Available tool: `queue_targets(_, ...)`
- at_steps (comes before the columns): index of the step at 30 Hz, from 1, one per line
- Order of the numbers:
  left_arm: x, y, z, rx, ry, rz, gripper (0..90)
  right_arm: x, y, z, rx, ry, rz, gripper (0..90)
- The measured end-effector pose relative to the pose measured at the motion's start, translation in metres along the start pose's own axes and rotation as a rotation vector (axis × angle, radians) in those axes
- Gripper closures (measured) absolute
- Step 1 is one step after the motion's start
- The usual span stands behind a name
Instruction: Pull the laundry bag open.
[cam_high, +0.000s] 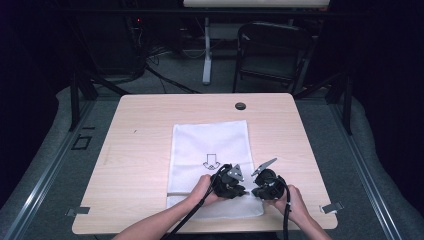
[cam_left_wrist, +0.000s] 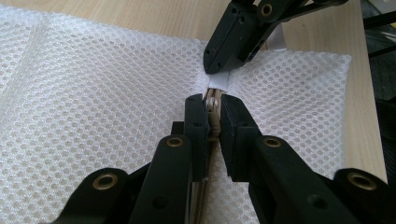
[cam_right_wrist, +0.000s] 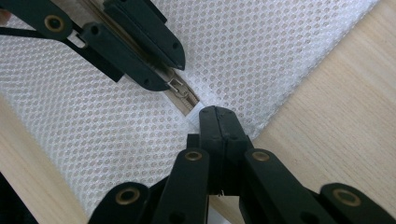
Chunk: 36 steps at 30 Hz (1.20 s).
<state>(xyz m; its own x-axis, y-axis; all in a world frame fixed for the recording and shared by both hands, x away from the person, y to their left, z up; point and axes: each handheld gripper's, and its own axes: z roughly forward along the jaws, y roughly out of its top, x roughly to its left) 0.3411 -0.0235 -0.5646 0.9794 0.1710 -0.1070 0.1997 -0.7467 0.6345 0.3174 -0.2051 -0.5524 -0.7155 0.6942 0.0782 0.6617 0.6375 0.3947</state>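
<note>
Work in hand: a white mesh laundry bag (cam_high: 212, 150) lies flat on the wooden table (cam_high: 135, 145), and both grippers meet at the zipper (cam_right_wrist: 180, 95) along its near edge, about 6 o'clock on the bag in the high view.

Left gripper (cam_left_wrist: 214, 112): jaws nearly together, pinching the metal zipper slider (cam_left_wrist: 213, 105).

Right gripper (cam_right_wrist: 218, 116): jaws fully closed on the white fabric tab (cam_right_wrist: 195, 113) at the zipper's end, next to the bag's corner; the two sets of jaws stand just apart, tip facing tip.

How the bag handles: light, soft and limp, I judge; the open mesh would bunch and slide over the smooth table unless anchored. The slider is small and hard, likely to slip from the pads if pulled at an angle.

Where to hold: slider for the pull, end tab as the anchor, keeping the zipper line taut between them.

Around: a printed arrow mark (cam_high: 211, 161) on the bag at 12 o'clock from the grippers; a dark round grommet (cam_high: 240, 106) at the table's far edge; a folding chair (cam_high: 270, 52) beyond, well apart.

In the way: nothing beside the zipper; the grippers' closeness is the main constraint.
</note>
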Motion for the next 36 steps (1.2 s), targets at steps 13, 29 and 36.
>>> queue_targets(13,0.005,-0.009,-0.012,0.003,-0.003,-0.012,81.9,0.001,0.0,0.0,0.006,-0.006,0.001,90.0)
queue_targets(29,0.007,-0.013,-0.019,0.016,-0.007,-0.016,81.8,0.0,-0.003,0.0,-0.007,-0.002,0.007,90.0)
queue_targets(36,0.006,-0.018,-0.024,0.025,-0.005,-0.01,81.8,-0.001,-0.002,-0.001,-0.005,0.008,0.008,90.0)
